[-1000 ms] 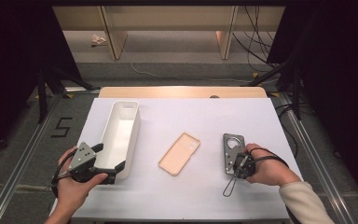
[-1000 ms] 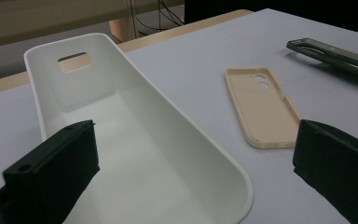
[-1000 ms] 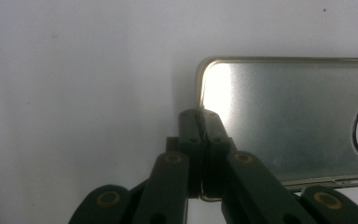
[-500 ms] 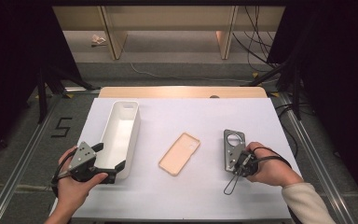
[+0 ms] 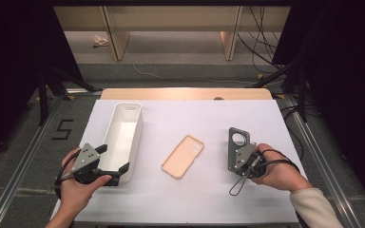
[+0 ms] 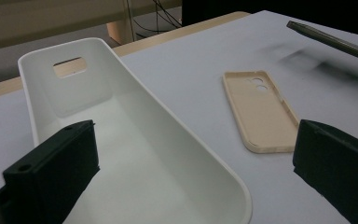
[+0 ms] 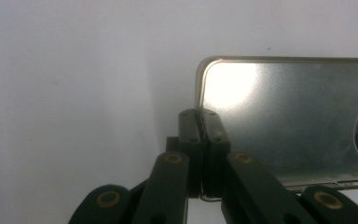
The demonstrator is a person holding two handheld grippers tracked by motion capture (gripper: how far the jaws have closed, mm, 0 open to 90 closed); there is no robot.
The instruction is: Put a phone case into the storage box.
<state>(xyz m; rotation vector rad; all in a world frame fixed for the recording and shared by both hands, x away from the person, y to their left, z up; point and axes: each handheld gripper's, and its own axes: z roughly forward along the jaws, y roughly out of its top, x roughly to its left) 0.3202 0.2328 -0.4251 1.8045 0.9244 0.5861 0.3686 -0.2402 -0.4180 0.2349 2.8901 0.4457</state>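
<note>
A long white tray [image 5: 138, 124] lies at the left of the white table, and its near end sits between the jaws of my open left gripper [image 5: 113, 158]. In the left gripper view the tray [image 6: 135, 140] has nothing in it and my left gripper [image 6: 196, 168] straddles its right wall. A beige phone case [image 5: 183, 156] lies hollow side up mid-table. At the right, a grey metal plate [image 5: 237, 140] with a round hole sits under my right gripper [image 5: 241, 159]. In the right gripper view, my right gripper [image 7: 199, 116] is shut on the left rim of the plate [image 7: 284, 116].
The white table top [image 5: 195, 199] ends in a wooden strip [image 5: 185, 93] at the far side. Metal rails run along both sides, with a floor mark "5" [image 5: 62, 128] at the left. Cables trail on the floor beyond the table.
The right hand has shifted slightly over the plate's near end. The left gripper and the tray have not moved.
</note>
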